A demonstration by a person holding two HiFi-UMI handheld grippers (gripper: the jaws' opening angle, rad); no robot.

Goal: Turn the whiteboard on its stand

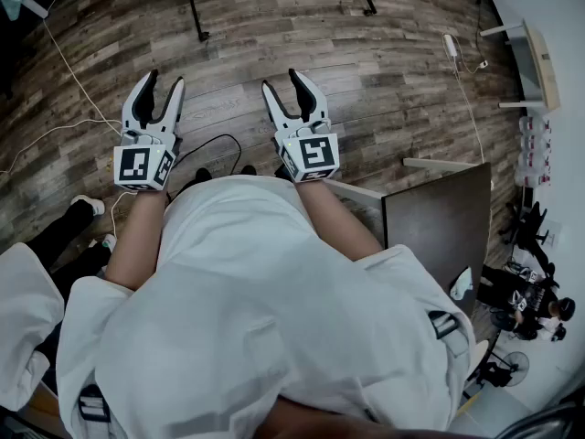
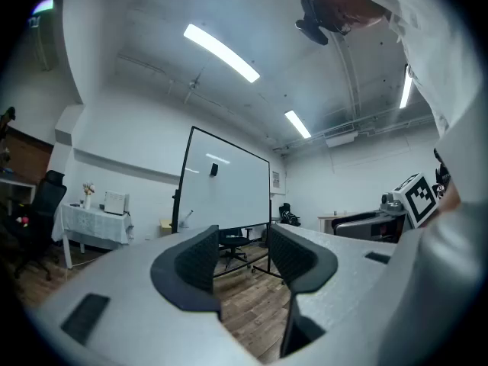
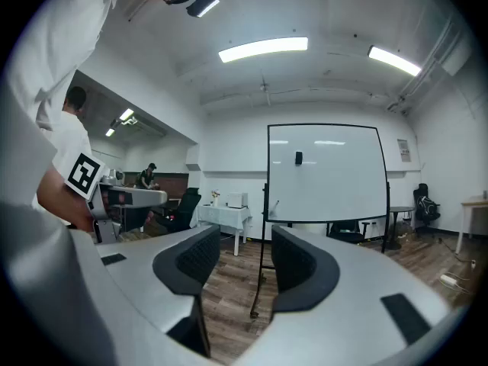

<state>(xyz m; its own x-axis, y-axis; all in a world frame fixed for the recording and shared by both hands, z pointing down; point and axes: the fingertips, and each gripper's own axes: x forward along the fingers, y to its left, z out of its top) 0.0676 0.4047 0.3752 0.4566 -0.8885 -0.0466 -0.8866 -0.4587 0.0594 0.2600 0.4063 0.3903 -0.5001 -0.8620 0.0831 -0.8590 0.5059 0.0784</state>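
The whiteboard (image 3: pixel 324 172) stands upright on a black wheeled stand some way ahead, its white face blank apart from a small dark eraser; it also shows in the left gripper view as the whiteboard (image 2: pixel 225 183). In the head view only the stand's black legs (image 1: pixel 196 9) show at the top edge. My left gripper (image 1: pixel 164 82) and right gripper (image 1: pixel 283 82) are held side by side in front of the person's body, pointing toward the board. Both are open, with only wooden floor between their pads. Neither touches the board.
A dark table (image 1: pixel 439 219) stands close at the right. Cables (image 1: pixel 78 79) trail over the wooden floor at the left. A white-clothed table (image 3: pixel 223 215) and an office chair (image 3: pixel 179 208) stand left of the board. A person (image 3: pixel 148 175) is far back.
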